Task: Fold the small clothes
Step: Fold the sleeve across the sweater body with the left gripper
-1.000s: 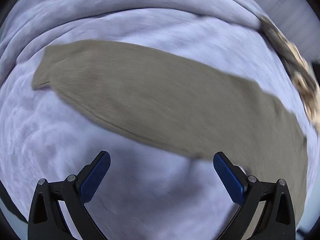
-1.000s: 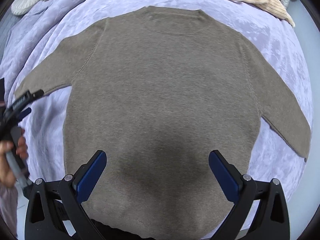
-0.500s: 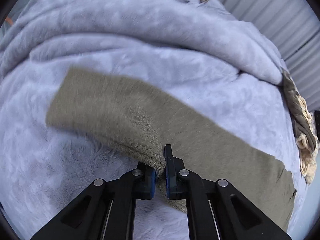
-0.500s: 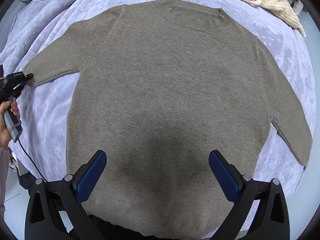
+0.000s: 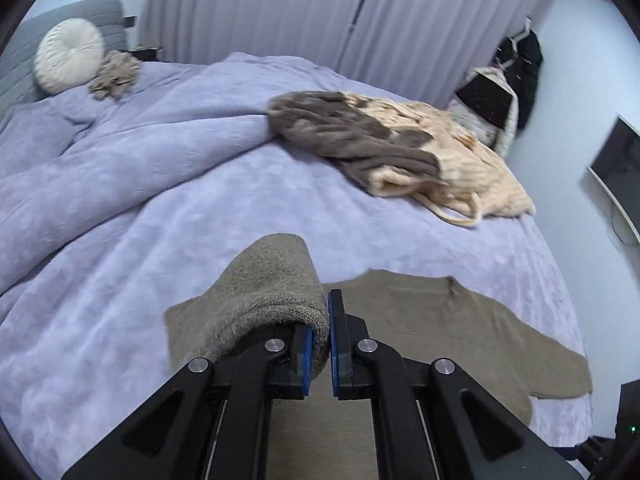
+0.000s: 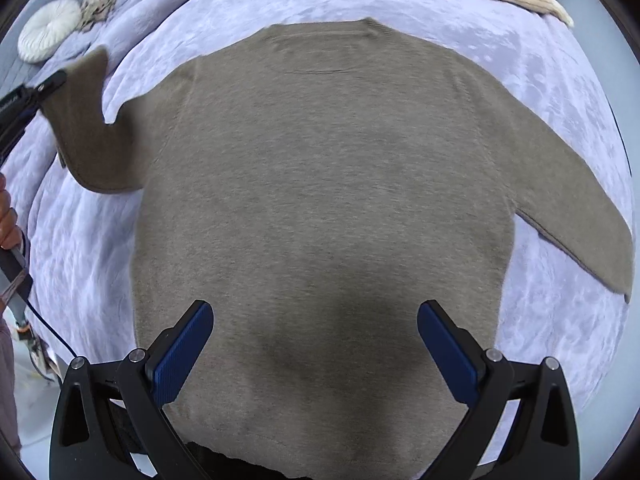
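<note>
lavender bedspread (image 6: 520, 64) carries the taupe sweater (image 6: 320, 184), spread flat. left gripper (image 5: 329, 344) is clamped on its sleeve cuff (image 5: 280, 280), lifted; right gripper (image 6: 316, 344) hangs above the hem, jaws apart. soft, light, limp knit probably sags, so edges suit gripping best.

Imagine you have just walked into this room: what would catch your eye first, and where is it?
First, the big taupe sweater spread flat on the lilac bedspread, filling the middle of the bed. Its left sleeve is lifted off the cover, its cuff pinched in the left gripper, while the right gripper hangs open above the hem. A heap of cream and grey knitwear lies at the far edge.
</note>
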The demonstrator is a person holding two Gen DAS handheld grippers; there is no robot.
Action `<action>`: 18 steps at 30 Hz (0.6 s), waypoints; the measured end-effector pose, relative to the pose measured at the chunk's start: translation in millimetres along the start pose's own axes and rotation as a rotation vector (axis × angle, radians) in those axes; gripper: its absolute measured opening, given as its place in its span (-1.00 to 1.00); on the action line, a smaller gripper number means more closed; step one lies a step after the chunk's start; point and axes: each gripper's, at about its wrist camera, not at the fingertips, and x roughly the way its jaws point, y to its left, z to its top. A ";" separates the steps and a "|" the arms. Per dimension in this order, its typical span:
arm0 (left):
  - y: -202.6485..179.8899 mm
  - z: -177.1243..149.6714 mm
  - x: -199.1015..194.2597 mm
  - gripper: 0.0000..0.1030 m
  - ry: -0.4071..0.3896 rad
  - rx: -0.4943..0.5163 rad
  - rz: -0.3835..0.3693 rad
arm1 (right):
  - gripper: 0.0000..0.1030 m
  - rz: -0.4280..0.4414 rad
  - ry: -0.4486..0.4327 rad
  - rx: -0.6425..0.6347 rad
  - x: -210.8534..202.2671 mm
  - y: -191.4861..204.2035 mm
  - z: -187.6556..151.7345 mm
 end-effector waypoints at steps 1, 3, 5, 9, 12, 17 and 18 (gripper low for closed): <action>-22.5 -1.8 14.3 -0.85 0.024 0.024 -0.023 | 0.99 -0.002 -0.002 0.024 -0.4 -9.8 -1.9; -58.3 -12.2 38.9 -0.85 0.074 0.054 -0.056 | 0.99 -0.006 -0.002 0.073 0.9 -29.6 -5.9; -93.3 -29.1 66.3 -0.84 0.129 0.101 -0.034 | 0.99 -0.011 0.006 0.119 3.8 -50.0 -11.3; -138.7 -69.3 102.0 -0.83 0.242 0.279 0.173 | 0.99 -0.028 0.030 0.174 10.8 -78.7 -21.1; -140.4 -87.5 92.6 -0.83 0.265 0.289 0.143 | 0.99 -0.040 0.035 0.186 13.1 -91.5 -21.6; -100.8 -91.4 45.0 0.98 0.191 0.258 0.210 | 0.99 -0.067 -0.021 0.099 15.4 -82.1 -0.4; -87.8 -92.0 35.6 0.98 0.186 0.251 0.223 | 0.99 -0.073 -0.041 0.056 16.6 -75.1 6.9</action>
